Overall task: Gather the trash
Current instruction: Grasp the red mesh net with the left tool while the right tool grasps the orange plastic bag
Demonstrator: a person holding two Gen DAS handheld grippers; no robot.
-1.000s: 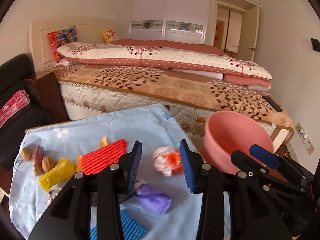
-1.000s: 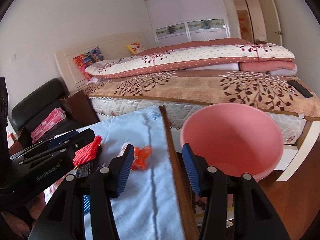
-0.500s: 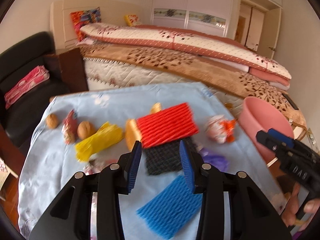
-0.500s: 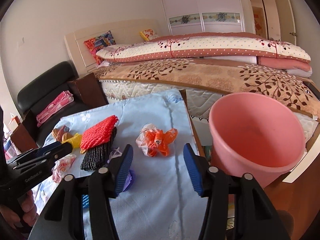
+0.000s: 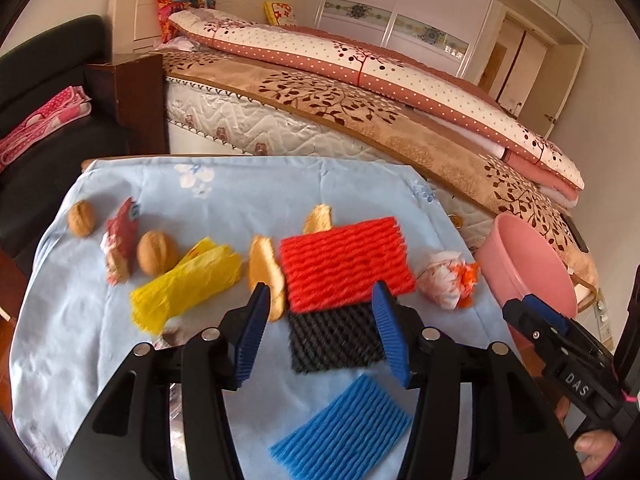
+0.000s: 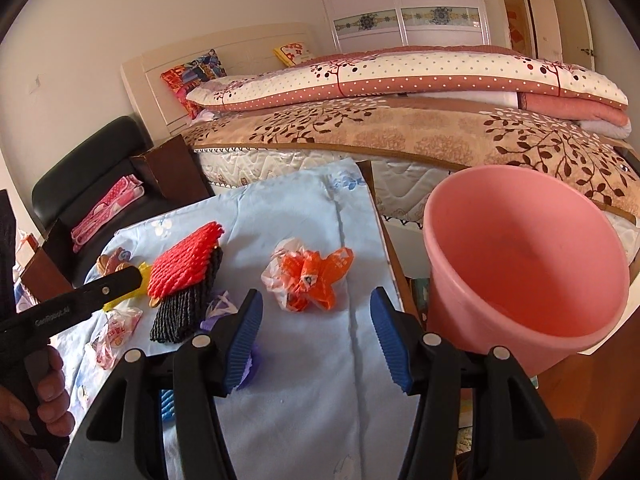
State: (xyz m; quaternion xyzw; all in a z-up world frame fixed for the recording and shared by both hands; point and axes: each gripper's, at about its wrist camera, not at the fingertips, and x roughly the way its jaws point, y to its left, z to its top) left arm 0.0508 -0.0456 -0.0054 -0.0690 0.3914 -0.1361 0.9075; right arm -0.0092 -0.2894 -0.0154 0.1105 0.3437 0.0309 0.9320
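Hovering left gripper (image 5: 320,326) just widened, jaws spread, empty above black foam net (image 5: 334,338). Right gripper (image 6: 316,338) opening too, nothing between its jaws, crumpled orange bag (image 6: 308,276) ahead.

black hand-held gripper (image 5: 318,332), ribbed blue pads (image 5: 252,334), silver screws, white lettering

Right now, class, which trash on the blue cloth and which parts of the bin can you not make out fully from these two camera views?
- Purple scrap: right wrist view, mostly behind the right tool's finger; unseen in the left view.
- Blue foam net: left wrist view, flanked and partly covered by the left tool's arms.
- Pink bin: its base is hidden in both views.
- Clear wrapper: print too small to read.
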